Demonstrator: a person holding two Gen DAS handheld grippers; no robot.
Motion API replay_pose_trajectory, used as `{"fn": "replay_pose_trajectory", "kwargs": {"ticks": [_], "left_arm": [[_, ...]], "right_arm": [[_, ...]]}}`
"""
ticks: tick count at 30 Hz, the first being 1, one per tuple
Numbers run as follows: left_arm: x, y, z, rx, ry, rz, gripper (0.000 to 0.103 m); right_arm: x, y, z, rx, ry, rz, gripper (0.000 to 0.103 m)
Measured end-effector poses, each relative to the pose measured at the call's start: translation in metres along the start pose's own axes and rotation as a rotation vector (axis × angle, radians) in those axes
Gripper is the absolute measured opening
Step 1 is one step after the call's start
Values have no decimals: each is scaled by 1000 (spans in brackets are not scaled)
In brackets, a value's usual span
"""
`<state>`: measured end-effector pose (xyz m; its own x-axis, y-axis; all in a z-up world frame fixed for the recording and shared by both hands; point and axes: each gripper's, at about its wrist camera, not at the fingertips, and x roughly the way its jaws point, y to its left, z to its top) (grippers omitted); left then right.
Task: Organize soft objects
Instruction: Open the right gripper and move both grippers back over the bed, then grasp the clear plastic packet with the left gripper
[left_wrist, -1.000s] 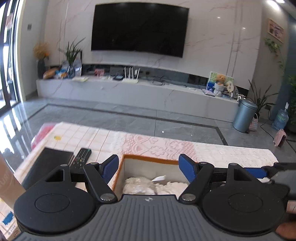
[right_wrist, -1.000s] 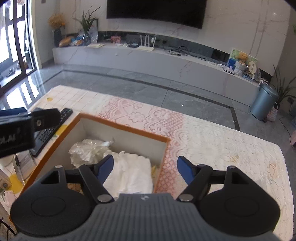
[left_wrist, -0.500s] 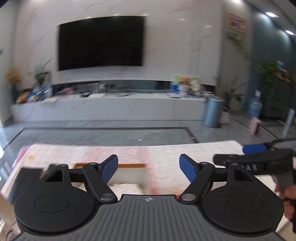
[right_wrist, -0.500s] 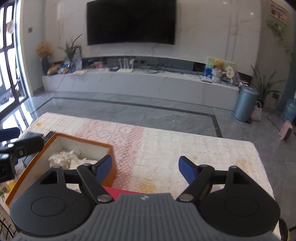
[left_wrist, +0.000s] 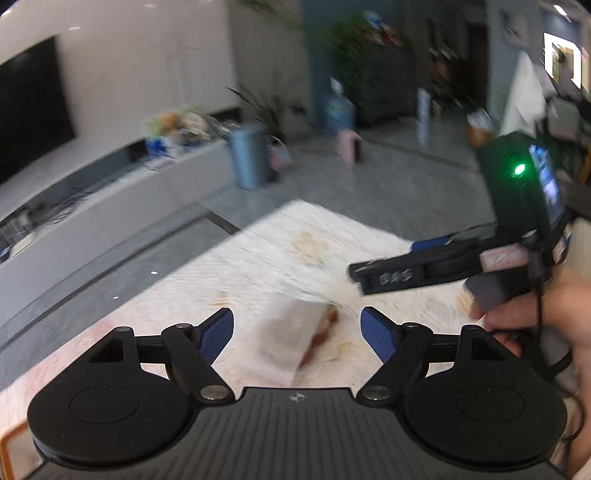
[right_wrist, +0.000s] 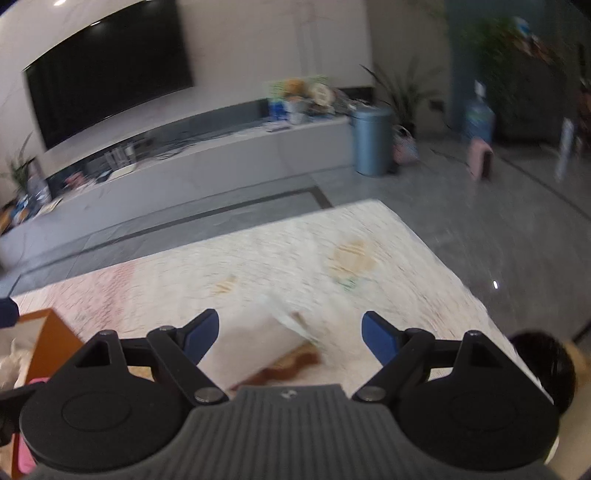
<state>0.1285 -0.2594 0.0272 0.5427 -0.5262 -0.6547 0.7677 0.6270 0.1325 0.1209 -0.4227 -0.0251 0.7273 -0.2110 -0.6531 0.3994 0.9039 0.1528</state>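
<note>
A pale soft packet with a brown edge (left_wrist: 291, 339) lies on the lace tablecloth (left_wrist: 266, 258), blurred by motion; it also shows in the right wrist view (right_wrist: 273, 347). My left gripper (left_wrist: 297, 332) is open and empty, just in front of the packet. My right gripper (right_wrist: 290, 336) is open and empty above the same packet; it shows from the side in the left wrist view (left_wrist: 406, 258). The orange-rimmed box (right_wrist: 55, 336) with white soft things inside sits at the left.
The table's far edge and right corner drop to the grey tiled floor (right_wrist: 480, 221). A pink object (right_wrist: 26, 454) lies beside the box. A TV wall unit (right_wrist: 184, 155) and a blue bin (right_wrist: 371, 140) stand beyond.
Both grippers have swung right, away from the box, to the right part of the table. The pale packet has come into view between their fingers. Both stayed open.
</note>
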Motion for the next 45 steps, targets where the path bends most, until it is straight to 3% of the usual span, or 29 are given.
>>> {"fn": "replay_pose_trajectory", "kwargs": {"ticks": [4,8,13,15,19,22,28,32,36,39,42,43,44,45], "left_arm": [[51,-17,-4,119,123,-26,92],[101,-28,-15,192,224,-82,92],[152,-27,-22,222,344,-31,92],[163,-23,-19,194,356,-13,92],[178,-14,-12,195,336,60,94],[193,2,-8,128,366,36,94],[214,32,-7,7,376,-179,96],[229,50,-8,-121,336,-155,97],[234,59,-10,-207,331,-188,96],[233,60,-11,-245,341,-220,83],[224,60,-7,-245,322,-179,55],[219,59,-5,-230,301,-174,16],[214,61,-4,-233,280,-180,5],[208,62,-2,-257,257,-181,3]], "right_arm": [[17,-42,-17,85,52,-131,86],[39,-65,-28,144,131,-170,86],[40,-60,-31,114,127,-163,88],[41,-59,-34,86,138,-125,90],[54,-67,-36,144,155,-159,90],[60,-74,-40,185,172,-162,90],[55,-78,-39,259,134,-52,90],[58,-76,-40,244,150,-63,90],[62,-77,-44,230,168,-91,90],[62,-77,-44,228,164,-97,90],[63,-74,-43,215,156,-86,90],[65,-72,-44,201,154,-83,90],[66,-70,-45,180,151,-86,90],[68,-68,-46,160,149,-90,90]]}}
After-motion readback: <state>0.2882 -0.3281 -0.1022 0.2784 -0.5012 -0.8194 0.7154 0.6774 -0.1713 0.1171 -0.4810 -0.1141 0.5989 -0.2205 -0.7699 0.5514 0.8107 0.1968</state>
